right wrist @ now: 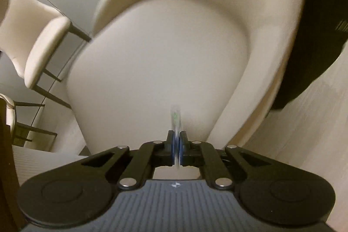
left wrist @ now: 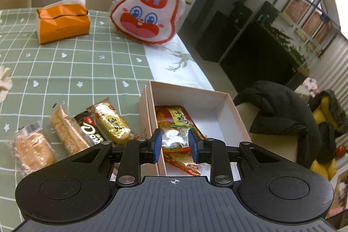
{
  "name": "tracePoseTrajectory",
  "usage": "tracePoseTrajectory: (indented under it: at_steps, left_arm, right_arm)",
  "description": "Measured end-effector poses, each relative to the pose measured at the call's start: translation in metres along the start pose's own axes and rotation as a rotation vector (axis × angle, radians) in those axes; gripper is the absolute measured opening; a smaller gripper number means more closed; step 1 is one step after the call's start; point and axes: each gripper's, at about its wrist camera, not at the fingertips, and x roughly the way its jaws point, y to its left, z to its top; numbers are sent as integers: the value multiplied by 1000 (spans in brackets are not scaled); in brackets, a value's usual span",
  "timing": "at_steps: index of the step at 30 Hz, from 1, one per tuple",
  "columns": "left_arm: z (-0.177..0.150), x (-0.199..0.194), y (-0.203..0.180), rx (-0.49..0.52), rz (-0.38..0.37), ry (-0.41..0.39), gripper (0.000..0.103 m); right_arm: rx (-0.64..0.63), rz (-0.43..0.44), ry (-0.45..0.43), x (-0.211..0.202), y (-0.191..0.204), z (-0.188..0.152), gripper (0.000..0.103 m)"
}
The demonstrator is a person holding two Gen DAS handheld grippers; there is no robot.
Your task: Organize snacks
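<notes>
In the left wrist view my left gripper (left wrist: 175, 134) hangs over the near end of an open pink box (left wrist: 195, 92), its blue pads shut on the crumpled silver end of a snack packet (left wrist: 174, 141). A red and yellow packet (left wrist: 174, 116) lies inside the box beneath it. Left of the box several wrapped snacks lie in a row on the tablecloth: a gold one (left wrist: 113, 125), a black one (left wrist: 91, 131) and two clear-wrapped cakes (left wrist: 67, 132). In the right wrist view my right gripper (right wrist: 176, 134) is shut on a thin clear wrapper (right wrist: 175, 114) seen edge-on, above a beige chair seat (right wrist: 163, 53).
An orange tissue pack (left wrist: 63, 21) and a white rabbit-face bag (left wrist: 148, 10) stand at the far side of the green checked tablecloth (left wrist: 87, 66). A chair with a black coat (left wrist: 282, 112) is right of the table. Another pale chair (right wrist: 37, 36) stands at the left.
</notes>
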Motion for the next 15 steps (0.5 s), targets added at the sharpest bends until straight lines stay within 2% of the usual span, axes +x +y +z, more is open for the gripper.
tracePoseTrajectory:
  at_steps: [6, 9, 11, 15]
  left_arm:
    - [-8, -7, 21, -68, -51, 33, 30]
    - [-6, -14, 31, -106, -84, 55, 30]
    - [-3, -20, 33, -94, -98, 70, 30]
    - [-9, -18, 36, -20, -88, 165, 30]
  right_arm:
    - [-113, -56, -134, -121, 8, 9, 3]
    - [-83, -57, -193, -173, 12, 17, 4]
    - [-99, -28, -250, -217, 20, 17, 3]
    - [-197, 13, -358, -298, 67, -2, 3]
